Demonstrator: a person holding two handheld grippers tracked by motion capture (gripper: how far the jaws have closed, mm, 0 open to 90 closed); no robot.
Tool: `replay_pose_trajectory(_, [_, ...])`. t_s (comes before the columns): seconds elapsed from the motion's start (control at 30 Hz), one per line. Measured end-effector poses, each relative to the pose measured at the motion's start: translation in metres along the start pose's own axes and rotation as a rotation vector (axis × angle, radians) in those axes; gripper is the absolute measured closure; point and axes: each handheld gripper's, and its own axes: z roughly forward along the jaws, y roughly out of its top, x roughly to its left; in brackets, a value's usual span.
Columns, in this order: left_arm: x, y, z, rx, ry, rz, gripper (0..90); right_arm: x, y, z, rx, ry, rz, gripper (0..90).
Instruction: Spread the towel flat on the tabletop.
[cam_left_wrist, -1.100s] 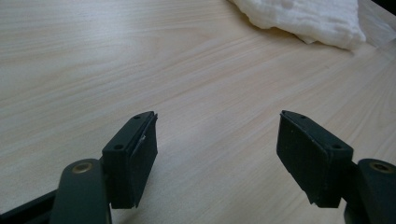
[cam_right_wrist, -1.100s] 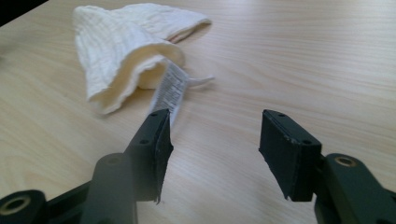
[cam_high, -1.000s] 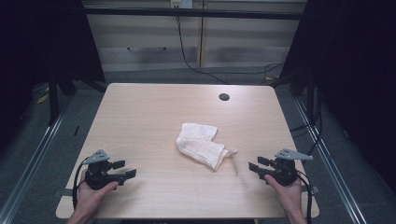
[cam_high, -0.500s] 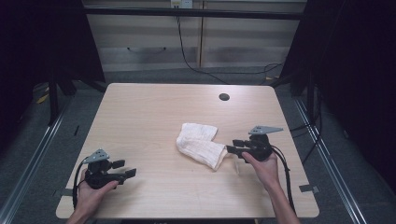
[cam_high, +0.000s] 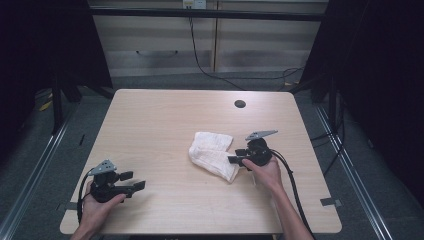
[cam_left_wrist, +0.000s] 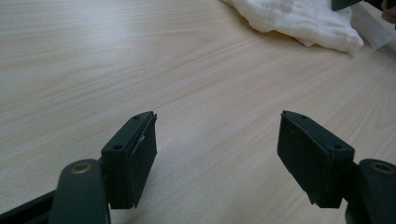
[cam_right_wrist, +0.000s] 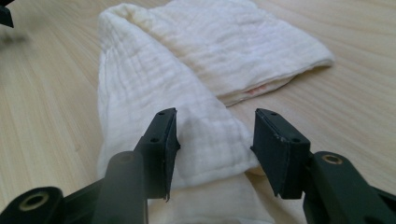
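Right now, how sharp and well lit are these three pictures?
High view: table evenly lit, dark surroundings, slightly soft. Left gripper view: left tongs sharp, the cloth farther off softer, mild sheen on the wood. Right gripper view: cloth weave crisp between the right tongs, far edge a bit blurred.

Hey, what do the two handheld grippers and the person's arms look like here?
Both the left gripper and right gripper are black, each with a grey three-cornered plate on top, a trailing black cable and flat rectangular black fingers. The forearms are bare, no sleeves.
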Motion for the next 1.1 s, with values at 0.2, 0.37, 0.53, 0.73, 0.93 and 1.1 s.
replay_pose_trajectory(0.2, [0.000, 0.000, -0.001, -0.006, 0.004, 0.000, 28.3, 0.013, -0.003, 0.022, 0.027, 0.006, -0.070, 82.0])
replay_pose_trajectory(0.37, [0.000, 0.000, -0.001, -0.003, 0.005, 0.003, 28.3, 0.030, -0.003, 0.031, 0.033, 0.024, -0.103, 85.1])
replay_pose_trajectory(0.53, [-0.001, 0.000, 0.000, -0.006, 0.002, -0.001, 28.3, 0.054, -0.005, 0.037, 0.040, 0.050, -0.140, 85.1])
replay_pose_trajectory(0.73, [0.000, 0.000, 0.000, -0.004, 0.002, -0.002, 28.3, 0.080, -0.012, 0.041, 0.042, 0.092, -0.154, 85.0])
replay_pose_trajectory(0.93, [0.000, 0.000, -0.001, -0.006, 0.003, 0.001, 28.3, 0.092, -0.017, 0.037, 0.062, 0.111, -0.168, 82.9])
replay_pose_trajectory(1.1, [0.000, 0.000, -0.001, -0.006, 0.005, -0.004, 28.3, 0.094, -0.015, 0.028, 0.038, 0.125, -0.136, 67.4])
